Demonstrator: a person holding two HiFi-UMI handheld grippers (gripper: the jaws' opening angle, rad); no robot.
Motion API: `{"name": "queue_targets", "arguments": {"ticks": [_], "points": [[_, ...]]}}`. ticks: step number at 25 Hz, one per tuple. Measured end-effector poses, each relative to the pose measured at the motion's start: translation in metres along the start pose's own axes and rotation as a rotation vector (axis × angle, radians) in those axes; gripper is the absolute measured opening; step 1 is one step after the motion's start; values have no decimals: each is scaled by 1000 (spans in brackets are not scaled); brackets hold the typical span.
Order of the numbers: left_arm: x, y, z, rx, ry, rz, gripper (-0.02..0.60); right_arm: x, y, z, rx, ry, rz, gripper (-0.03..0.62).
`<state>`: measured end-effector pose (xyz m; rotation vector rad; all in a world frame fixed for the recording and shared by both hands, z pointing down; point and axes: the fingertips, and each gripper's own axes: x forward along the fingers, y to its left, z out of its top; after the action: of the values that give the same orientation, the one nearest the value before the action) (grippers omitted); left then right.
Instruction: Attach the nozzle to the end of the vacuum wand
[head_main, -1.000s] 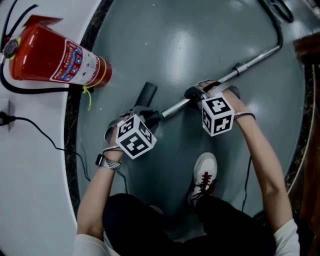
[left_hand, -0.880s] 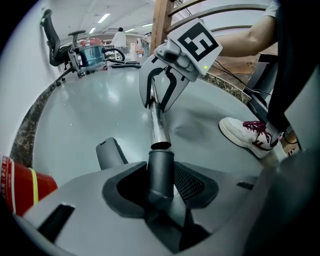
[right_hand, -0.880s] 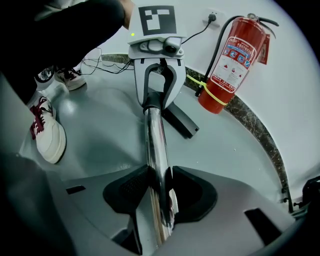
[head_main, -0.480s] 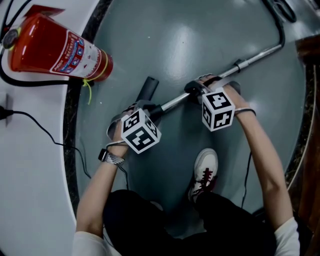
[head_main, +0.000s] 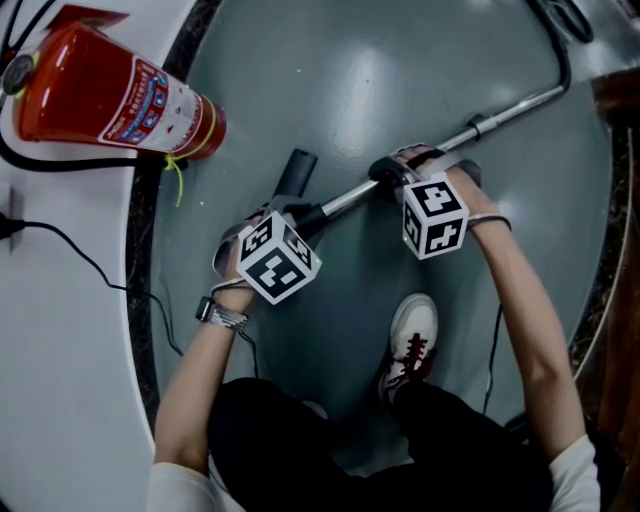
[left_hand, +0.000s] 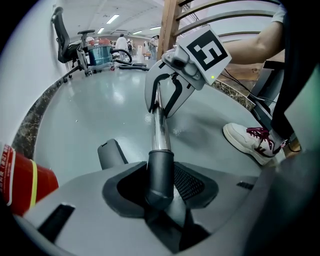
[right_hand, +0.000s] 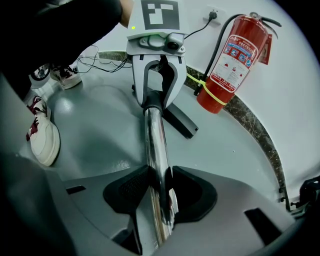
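The chrome vacuum wand (head_main: 500, 112) runs from the upper right down to the floor's middle. My right gripper (head_main: 392, 180) is shut on its tube (right_hand: 156, 145) about midway. My left gripper (head_main: 305, 218) is shut on the dark grey sleeve (left_hand: 160, 175) at the wand's lower end. The dark nozzle (head_main: 296, 172) lies on the floor just beyond that end, pointing away at an angle. In the left gripper view the nozzle (left_hand: 111, 154) sits left of the sleeve, and its near end is hidden by the gripper body. I cannot tell whether it joins the sleeve.
A red fire extinguisher (head_main: 110, 95) lies at the upper left on the white surface (head_main: 60, 400), with a black cable (head_main: 90, 275) trailing across it. The person's white shoe (head_main: 410, 340) stands just below the wand. A black hose (head_main: 560, 50) curves off at the top right.
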<state>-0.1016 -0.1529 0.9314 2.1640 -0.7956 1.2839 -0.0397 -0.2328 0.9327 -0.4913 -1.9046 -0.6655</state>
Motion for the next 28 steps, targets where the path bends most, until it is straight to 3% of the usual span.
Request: {"name": "queue_targets", "arguments": {"ticks": [8,15,28], "points": [[1,-2,0,-13,8,-9,169,2,0,1,4,-3,-9,161],[1,0,0,-102,10,-10,167,1,0,2,14,-4,-25,161],[-1,-1,3,-151,-11,-36,166,-1,1,3,8,-13,-36,161]]}}
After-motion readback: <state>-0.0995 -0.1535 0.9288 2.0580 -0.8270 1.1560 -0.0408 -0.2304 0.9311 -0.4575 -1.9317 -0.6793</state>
